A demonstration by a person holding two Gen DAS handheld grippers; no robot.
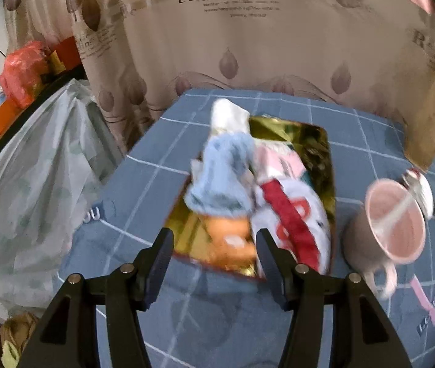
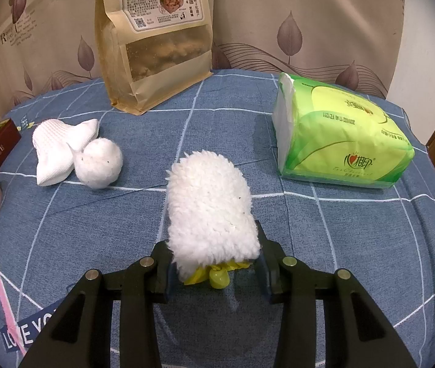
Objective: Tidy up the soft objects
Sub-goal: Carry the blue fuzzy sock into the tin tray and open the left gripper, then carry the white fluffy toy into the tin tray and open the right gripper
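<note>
In the left wrist view a gold tray point(image 1: 321, 153) on the blue checked cloth holds a pile of soft things: a light blue cloth point(image 1: 220, 178), a white and red plush point(image 1: 291, 214), an orange plush point(image 1: 229, 236) and a white cloth point(image 1: 226, 116). My left gripper point(image 1: 214, 248) is open and empty just in front of the tray. In the right wrist view a fluffy white plush with yellow parts point(image 2: 208, 202) lies between the fingers of my right gripper point(image 2: 214, 251), which is open around its near end. A white ball point(image 2: 99, 162) and a white woven cloth point(image 2: 58, 147) lie to the left.
A pink mug point(image 1: 392, 224) with a spoon stands right of the tray. A green tissue pack point(image 2: 340, 135) lies at the right, a kraft snack bag point(image 2: 156, 40) stands at the back, a dark red coffee box point(image 2: 0, 150) at the left. A plastic bag point(image 1: 33, 184) hangs off the table's left.
</note>
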